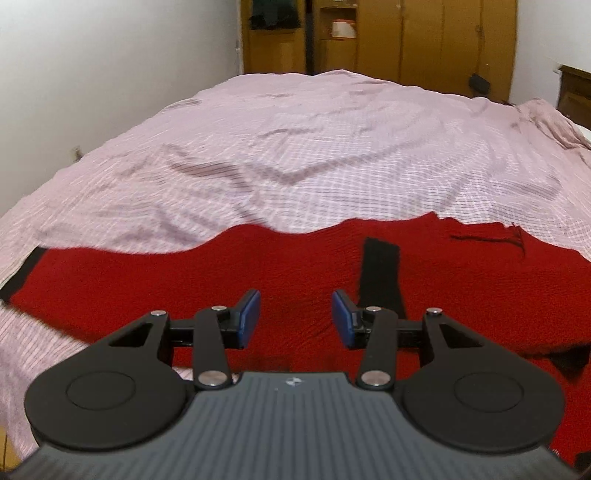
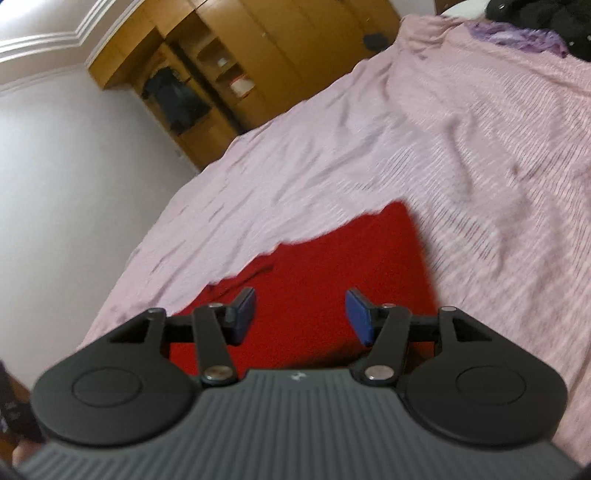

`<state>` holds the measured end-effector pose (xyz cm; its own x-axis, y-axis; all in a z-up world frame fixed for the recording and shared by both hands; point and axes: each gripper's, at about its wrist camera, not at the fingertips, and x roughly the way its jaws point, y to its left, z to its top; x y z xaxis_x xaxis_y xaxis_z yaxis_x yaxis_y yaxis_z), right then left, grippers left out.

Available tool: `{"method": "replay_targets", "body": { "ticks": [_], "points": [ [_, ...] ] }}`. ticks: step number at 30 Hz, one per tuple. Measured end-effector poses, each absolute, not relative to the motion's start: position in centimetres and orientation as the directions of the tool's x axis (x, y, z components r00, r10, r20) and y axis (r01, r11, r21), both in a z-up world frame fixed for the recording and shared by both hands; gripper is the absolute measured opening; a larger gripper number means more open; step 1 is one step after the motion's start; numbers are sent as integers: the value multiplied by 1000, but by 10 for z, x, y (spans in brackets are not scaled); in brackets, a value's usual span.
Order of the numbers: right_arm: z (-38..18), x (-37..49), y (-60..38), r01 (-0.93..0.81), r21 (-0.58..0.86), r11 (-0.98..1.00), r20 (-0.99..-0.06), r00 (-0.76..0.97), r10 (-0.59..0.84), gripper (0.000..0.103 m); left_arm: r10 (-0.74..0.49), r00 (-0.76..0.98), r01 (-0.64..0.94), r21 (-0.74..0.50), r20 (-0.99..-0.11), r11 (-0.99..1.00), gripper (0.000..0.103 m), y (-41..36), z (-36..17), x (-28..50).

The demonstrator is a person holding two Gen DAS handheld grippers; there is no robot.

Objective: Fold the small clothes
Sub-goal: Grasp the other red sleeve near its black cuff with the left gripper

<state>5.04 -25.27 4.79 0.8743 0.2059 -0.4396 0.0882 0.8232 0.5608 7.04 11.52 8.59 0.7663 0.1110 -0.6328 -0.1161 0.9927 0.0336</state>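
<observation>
A red knitted garment (image 1: 229,280) with black trim lies flat on the pink checked bedspread (image 1: 295,147). A black strip (image 1: 380,273) lies across it, and a black cuff (image 1: 22,273) shows at its left end. My left gripper (image 1: 295,317) hovers over the garment, open, with nothing between its blue pads. In the right wrist view the same red garment (image 2: 332,273) lies below my right gripper (image 2: 299,314), whose jaws stand open and empty above the fabric near a corner of it.
The bed fills most of both views. A wooden wardrobe (image 1: 388,37) with open shelves stands beyond the far end of the bed. A white wall (image 1: 92,74) runs along the left side. Dark and purple clothes (image 2: 535,26) lie at the bed's far right.
</observation>
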Motion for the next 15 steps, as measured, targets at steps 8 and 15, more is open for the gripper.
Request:
{"method": "replay_targets", "body": {
  "ticks": [8,15],
  "points": [
    [34,28,-211,71,557,828,-495,829,261,58,206,741,-227,50,-638,973,58,141,87,45],
    [31,6,-195,116,529,840,-548,803,234,58,218,721,-288,1,-658,958,65,173,84,37]
  ]
}}
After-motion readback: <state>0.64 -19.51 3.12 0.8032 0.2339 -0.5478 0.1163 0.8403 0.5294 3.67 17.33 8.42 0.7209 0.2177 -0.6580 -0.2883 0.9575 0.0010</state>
